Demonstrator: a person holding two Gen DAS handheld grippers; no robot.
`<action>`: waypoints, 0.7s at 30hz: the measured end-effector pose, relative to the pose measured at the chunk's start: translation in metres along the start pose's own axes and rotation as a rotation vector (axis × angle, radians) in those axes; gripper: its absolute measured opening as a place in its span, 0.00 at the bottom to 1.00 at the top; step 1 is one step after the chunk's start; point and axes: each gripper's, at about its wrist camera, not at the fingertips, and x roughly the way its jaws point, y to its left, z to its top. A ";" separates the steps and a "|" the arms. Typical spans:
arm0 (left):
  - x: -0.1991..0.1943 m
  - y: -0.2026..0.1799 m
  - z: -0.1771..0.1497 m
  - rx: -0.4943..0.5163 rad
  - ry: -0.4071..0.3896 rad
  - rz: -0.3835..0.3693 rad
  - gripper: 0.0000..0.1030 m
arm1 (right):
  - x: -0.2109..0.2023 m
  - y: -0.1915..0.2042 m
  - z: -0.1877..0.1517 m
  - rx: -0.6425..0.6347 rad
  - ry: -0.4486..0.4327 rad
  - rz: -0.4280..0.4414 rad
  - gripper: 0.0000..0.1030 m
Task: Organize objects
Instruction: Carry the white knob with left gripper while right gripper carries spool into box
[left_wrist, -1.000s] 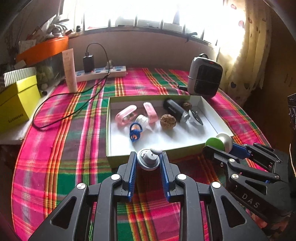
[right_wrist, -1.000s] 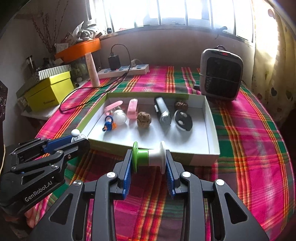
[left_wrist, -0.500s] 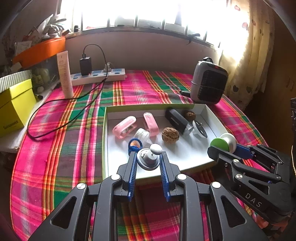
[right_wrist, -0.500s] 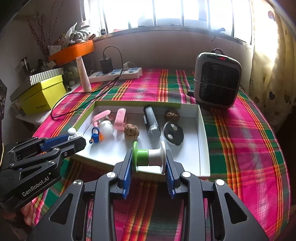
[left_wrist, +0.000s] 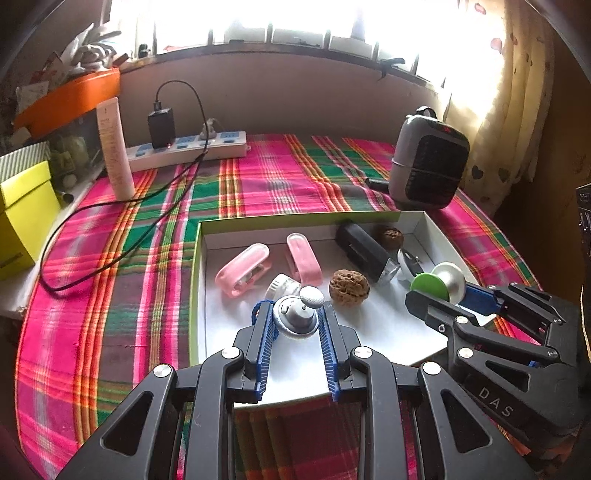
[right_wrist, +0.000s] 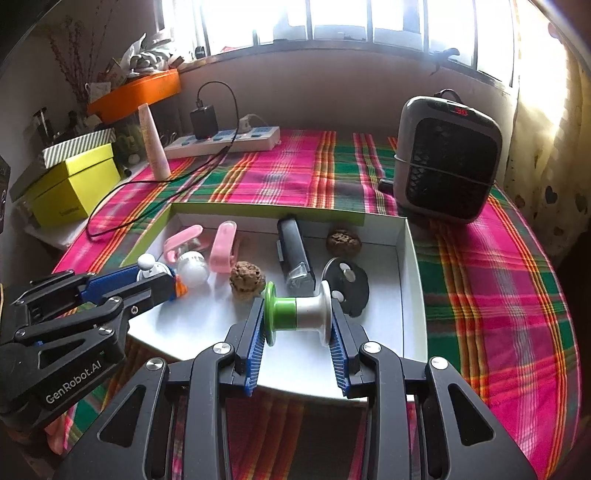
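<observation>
My left gripper (left_wrist: 295, 310) is shut on a small silver knob (left_wrist: 295, 321) with a ball on a stalk, above the near left of the white tray (left_wrist: 197, 280). My right gripper (right_wrist: 299, 306) is shut on a green-and-white spool (right_wrist: 297, 314), held sideways over the tray's near middle. In the tray lie two pink clips (left_wrist: 242, 269), a white cap (right_wrist: 192, 273), two walnuts (right_wrist: 246, 280), a black flashlight (right_wrist: 293, 247) and a black disc (right_wrist: 347, 286). A blue item is mostly hidden behind the left gripper (right_wrist: 155, 277). The right gripper (left_wrist: 436, 291) shows at the right of the left wrist view.
A grey heater (right_wrist: 447, 158) stands behind the tray at the right. A power strip (left_wrist: 184, 151) with a black charger and a looping cable (left_wrist: 92, 229), a pale tube (left_wrist: 114, 147) and a yellow box (right_wrist: 74, 184) sit at the back left on the plaid cloth.
Both grippers have moved forward past the tray's near wall, keeping their grips. The knob and the spool now hang over the tray's inside.
</observation>
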 end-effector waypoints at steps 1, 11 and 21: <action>0.002 0.000 0.000 0.001 0.003 0.001 0.22 | 0.002 0.000 0.000 0.001 0.004 0.002 0.32; 0.019 -0.001 0.003 0.007 0.033 -0.001 0.22 | 0.015 -0.003 0.003 -0.003 0.031 -0.001 0.32; 0.026 0.000 0.001 0.010 0.043 0.001 0.22 | 0.025 -0.003 0.001 -0.010 0.056 -0.001 0.32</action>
